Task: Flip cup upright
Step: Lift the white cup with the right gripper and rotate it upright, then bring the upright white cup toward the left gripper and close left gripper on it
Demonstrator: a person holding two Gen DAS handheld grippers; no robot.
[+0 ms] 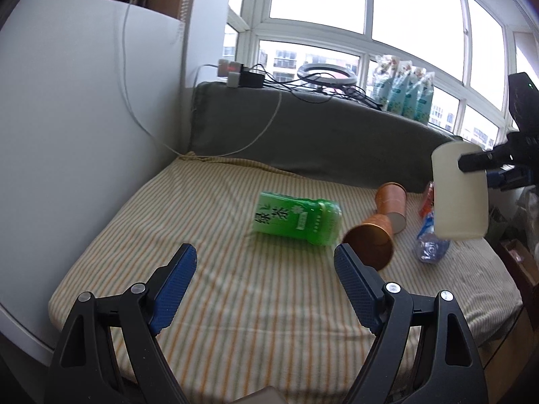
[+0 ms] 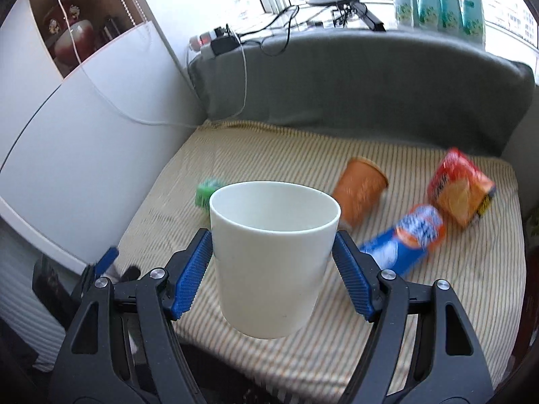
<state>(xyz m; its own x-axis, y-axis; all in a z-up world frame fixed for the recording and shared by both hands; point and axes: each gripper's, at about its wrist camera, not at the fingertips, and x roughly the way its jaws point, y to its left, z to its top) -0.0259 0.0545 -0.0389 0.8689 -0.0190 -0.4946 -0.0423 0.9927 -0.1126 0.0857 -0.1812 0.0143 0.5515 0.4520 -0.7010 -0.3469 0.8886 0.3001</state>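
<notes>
A white cup (image 2: 269,262) sits between my right gripper's blue pads (image 2: 193,272), mouth up and upright, held in the air above the striped cushion (image 2: 438,320). My right gripper (image 2: 273,245) is shut on it. In the left wrist view the same cup (image 1: 460,198) hangs at the right edge, with the right gripper's black finger across it. My left gripper (image 1: 264,262) is open and empty, low over the cushion (image 1: 235,303), left of the cup.
On the cushion lie a green tea bottle (image 1: 296,219), an orange paper cup (image 1: 392,205), a copper-coloured cup (image 1: 370,242) on its side, a blue bottle (image 2: 404,242) and an orange snack bag (image 2: 461,188). A grey backrest (image 1: 320,141) and white cabinet (image 1: 84,134) border the cushion.
</notes>
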